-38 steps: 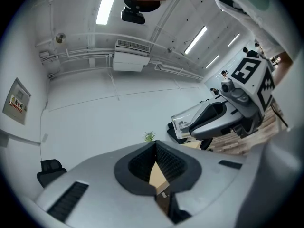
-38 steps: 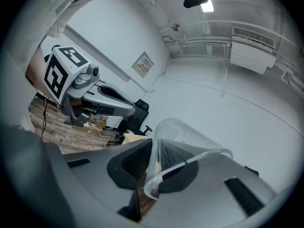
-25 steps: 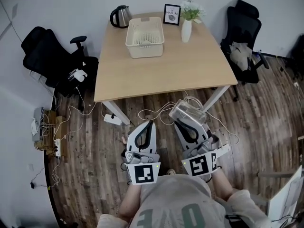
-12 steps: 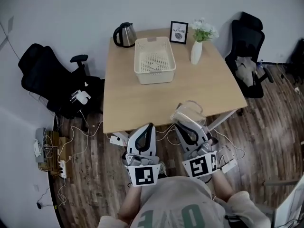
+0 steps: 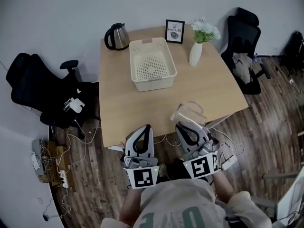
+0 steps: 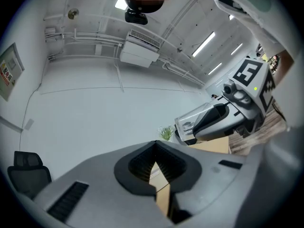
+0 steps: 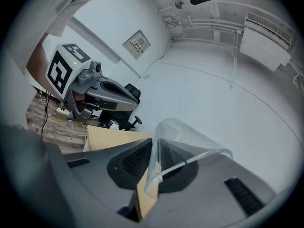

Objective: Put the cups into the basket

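Observation:
A cream perforated basket (image 5: 152, 70) stands toward the back of the wooden table (image 5: 123, 103); nothing shows inside it. My right gripper (image 5: 189, 123) is shut on the rim of a clear plastic cup (image 5: 187, 112), held over the table's near edge. In the right gripper view the cup (image 7: 186, 140) sticks up from between the jaws of the right gripper (image 7: 149, 177). My left gripper (image 5: 145, 128) is beside it, just off the near edge, shut with nothing in it. In its own view, the left gripper (image 6: 156, 167) shows only a thin slit between the jaws.
A black kettle (image 5: 116, 35), a framed picture (image 5: 174, 31) and a white vase with flowers (image 5: 196, 51) stand along the table's back edge. Black office chairs flank the table at left (image 5: 38, 87) and right (image 5: 244, 34). Cables and a power strip (image 5: 57, 163) lie on the wood floor.
The table has come nearer in the head view. Both grippers, earlier over the floor, now reach the table's near edge, the right one still holding the cup.

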Tool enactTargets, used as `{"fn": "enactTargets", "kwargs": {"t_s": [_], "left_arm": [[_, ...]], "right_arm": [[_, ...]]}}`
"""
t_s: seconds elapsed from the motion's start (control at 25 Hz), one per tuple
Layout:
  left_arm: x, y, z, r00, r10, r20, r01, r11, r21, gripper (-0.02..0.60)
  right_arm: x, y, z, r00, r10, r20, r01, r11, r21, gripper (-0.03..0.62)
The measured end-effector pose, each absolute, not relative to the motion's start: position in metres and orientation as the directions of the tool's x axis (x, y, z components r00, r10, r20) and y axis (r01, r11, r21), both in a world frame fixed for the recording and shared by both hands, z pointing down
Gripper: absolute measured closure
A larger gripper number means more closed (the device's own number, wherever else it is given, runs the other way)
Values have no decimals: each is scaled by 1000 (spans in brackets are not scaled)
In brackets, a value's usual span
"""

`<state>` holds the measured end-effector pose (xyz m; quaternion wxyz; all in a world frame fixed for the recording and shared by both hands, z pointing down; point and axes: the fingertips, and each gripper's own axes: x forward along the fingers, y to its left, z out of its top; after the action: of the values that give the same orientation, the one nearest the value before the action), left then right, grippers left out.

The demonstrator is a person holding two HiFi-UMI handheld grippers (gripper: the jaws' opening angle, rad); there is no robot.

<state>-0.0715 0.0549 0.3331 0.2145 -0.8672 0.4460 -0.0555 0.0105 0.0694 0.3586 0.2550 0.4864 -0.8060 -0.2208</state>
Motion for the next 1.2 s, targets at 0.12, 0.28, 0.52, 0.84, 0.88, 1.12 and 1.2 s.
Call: {"fn": "enactTargets", "kwargs": {"t_s": [0.12, 0.28, 0.52, 0.84, 0.88, 1.12, 1.2], "left_arm": [[-71, 38, 336, 596, -799, -85, -750, -515, -416, 572], [-65, 12, 339, 587, -806, -78, -757, -511, -407, 572], [-48, -49, 335, 569, -818, -80, -766, -493, -413, 572], [-6, -120, 322, 560, -823, -99, -770, -472, -430, 574], [-1, -126, 320, 561, -822, -101, -770, -473, -428, 572], [16, -163, 309, 562, -821, -104, -759, -461, -460, 574], [14, -176, 309, 555, -825, -105, -764, -456, -456, 574]], "right_arm": [[12, 50, 361, -396, -895, 206, -670, 435, 601, 572], [15, 21, 364, -412, -887, 209, -662, 450, 599, 572], [30, -41, 358, -438, -878, 194, -657, 460, 597, 572], [66, -107, 352, -468, -864, 187, -638, 477, 604, 572], [70, -113, 352, -474, -861, 186, -638, 482, 601, 572], [87, -150, 356, -492, -848, 198, -646, 508, 569, 572], [88, -161, 356, -492, -847, 199, -650, 510, 563, 572]]}}
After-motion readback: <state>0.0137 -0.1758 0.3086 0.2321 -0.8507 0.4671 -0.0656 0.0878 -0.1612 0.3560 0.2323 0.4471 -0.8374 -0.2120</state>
